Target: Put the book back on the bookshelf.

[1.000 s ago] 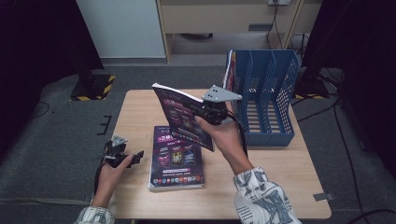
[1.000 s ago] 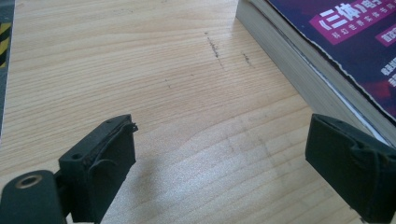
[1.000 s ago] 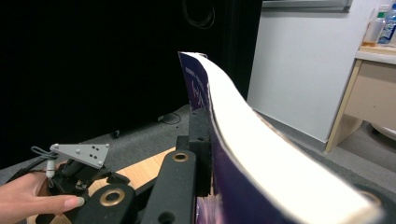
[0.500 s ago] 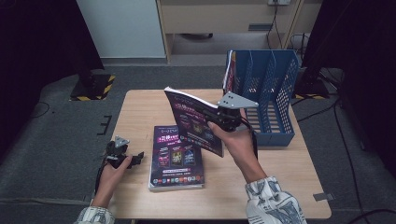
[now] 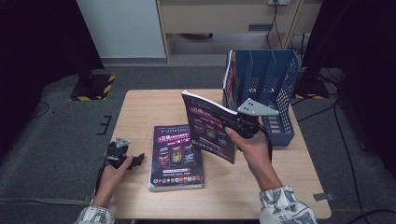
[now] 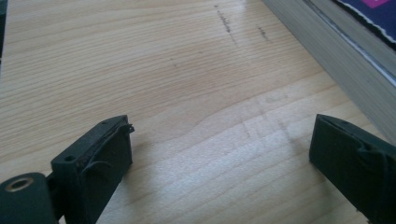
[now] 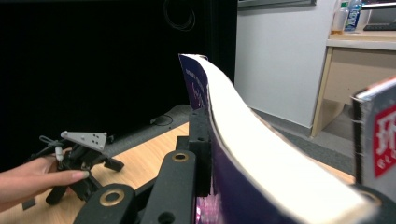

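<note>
Above the desk (image 5: 140, 112), my right gripper (image 5: 235, 122) clamps its jaws on a book (image 5: 208, 126) beside the rack (image 5: 275, 88); my left gripper (image 5: 135, 161) rests with jaws released near the stack (image 5: 176, 156).

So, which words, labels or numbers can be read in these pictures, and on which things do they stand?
Nothing can be read for sure.
Book lying on the table: cover print too small and blurred.
Book held in the right gripper: cover print blurred.
Book in the blue rack: red label with white characters, cut off at the picture's edge.
</note>
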